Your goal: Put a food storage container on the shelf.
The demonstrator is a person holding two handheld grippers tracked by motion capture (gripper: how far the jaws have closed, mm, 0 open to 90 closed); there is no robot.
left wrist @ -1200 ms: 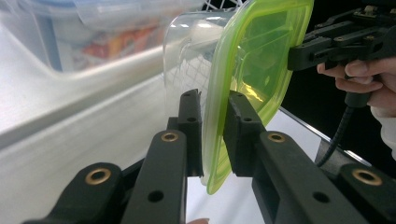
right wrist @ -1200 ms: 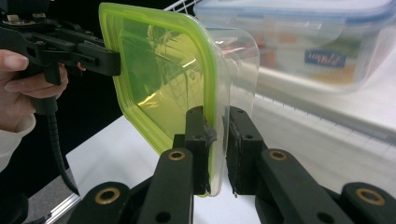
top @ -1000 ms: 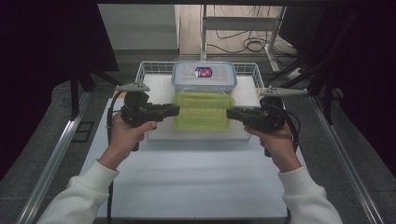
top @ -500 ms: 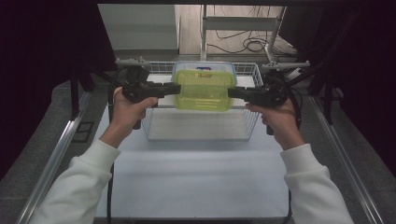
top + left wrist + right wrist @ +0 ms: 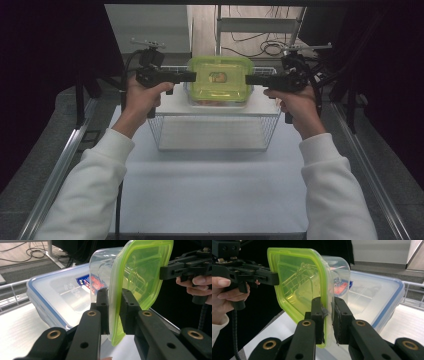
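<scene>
A clear container with a green lid (image 5: 220, 80) hangs in the air above the wire basket (image 5: 159, 134), held from both sides. My left gripper (image 5: 192, 76) is shut on the lid's left rim, and my right gripper (image 5: 248, 80) is shut on its right rim. In the left gripper view the jaws (image 5: 113, 293) pinch the green lid (image 5: 140, 272) edge-on. In the right gripper view the jaws (image 5: 329, 301) clamp the opposite edge of the lid (image 5: 297, 282). The clear tub points away from the person.
A larger container with a blue-rimmed lid (image 5: 57, 297) (image 5: 372, 295) lies in the basket under the held one. The basket stands at the far end of the white table (image 5: 215, 190). Metal rails run along both table sides, and cables lie on the floor beyond.
Both grippers have risen and moved away from the person, lifting the green-lidded container off the blue-rimmed one and tilting its lid toward the camera.
</scene>
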